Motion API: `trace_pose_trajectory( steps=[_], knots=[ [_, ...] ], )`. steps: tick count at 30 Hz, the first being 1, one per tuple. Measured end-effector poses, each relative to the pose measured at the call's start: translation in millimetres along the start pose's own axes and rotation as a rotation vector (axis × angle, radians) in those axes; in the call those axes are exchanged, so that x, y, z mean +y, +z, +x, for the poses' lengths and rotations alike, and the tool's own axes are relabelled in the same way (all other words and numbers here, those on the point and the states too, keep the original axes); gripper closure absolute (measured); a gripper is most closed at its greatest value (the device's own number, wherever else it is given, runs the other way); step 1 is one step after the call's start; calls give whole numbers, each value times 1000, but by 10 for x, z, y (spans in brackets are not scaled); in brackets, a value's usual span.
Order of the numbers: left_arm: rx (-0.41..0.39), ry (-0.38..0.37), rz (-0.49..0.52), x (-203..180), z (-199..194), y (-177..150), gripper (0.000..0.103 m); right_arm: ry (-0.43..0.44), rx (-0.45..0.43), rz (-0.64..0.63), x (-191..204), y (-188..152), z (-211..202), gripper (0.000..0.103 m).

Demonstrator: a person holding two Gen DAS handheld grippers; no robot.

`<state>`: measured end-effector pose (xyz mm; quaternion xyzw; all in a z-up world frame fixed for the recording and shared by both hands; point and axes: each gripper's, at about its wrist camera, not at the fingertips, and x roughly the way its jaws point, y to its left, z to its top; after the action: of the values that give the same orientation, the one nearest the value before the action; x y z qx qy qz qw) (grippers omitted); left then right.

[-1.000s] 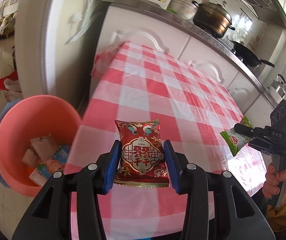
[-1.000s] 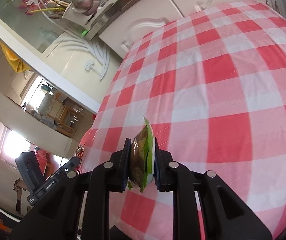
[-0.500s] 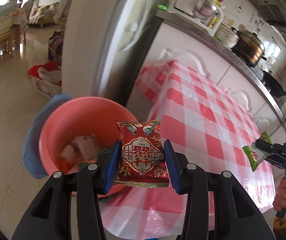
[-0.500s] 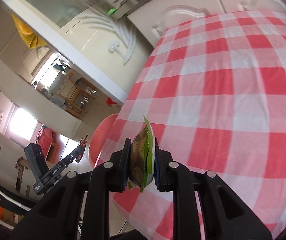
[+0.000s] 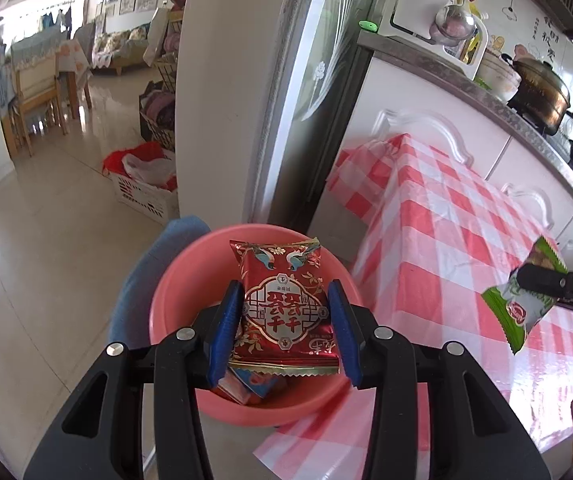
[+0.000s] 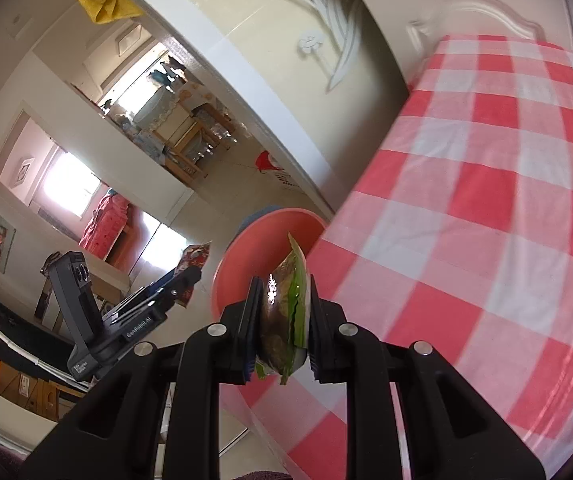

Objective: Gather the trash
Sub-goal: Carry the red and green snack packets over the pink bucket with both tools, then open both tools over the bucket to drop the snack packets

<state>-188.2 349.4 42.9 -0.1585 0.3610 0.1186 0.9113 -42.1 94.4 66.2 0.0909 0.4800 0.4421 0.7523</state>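
Note:
My left gripper (image 5: 286,328) is shut on a red snack packet (image 5: 284,304) with gold lettering, its blue pads pressing both side edges. It hangs right above the pink basin (image 5: 178,280) on the floor, which holds several wrappers (image 5: 254,386). My right gripper (image 6: 282,320) is shut on a green snack packet (image 6: 286,304), held edge-on over the table's left edge, with the pink basin (image 6: 238,252) just beyond it. The left wrist view shows the green packet (image 5: 522,300) at the right, over the checked tablecloth (image 5: 446,232). The right wrist view shows the left gripper (image 6: 182,284) and its red packet (image 6: 195,260) at lower left.
The table with red-and-white checked cloth (image 6: 486,208) stands against white kitchen cabinets (image 5: 438,128). A blue cushion (image 5: 146,272) lies under the basin. A white crate (image 5: 146,196) sits on the tiled floor behind. A pot (image 5: 538,88) stands on the counter.
Both grippers have swung left off the table toward the basin. The red packet went from above the cloth to above the basin; the green packet reached the table's left edge.

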Motion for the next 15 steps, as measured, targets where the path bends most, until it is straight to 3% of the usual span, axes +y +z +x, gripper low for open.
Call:
trace_pose_trajectory(
  steps=[15],
  knots=[
    [6, 103, 58, 16, 219, 60, 58, -7, 23, -150, 463, 370, 508, 81]
  ],
)
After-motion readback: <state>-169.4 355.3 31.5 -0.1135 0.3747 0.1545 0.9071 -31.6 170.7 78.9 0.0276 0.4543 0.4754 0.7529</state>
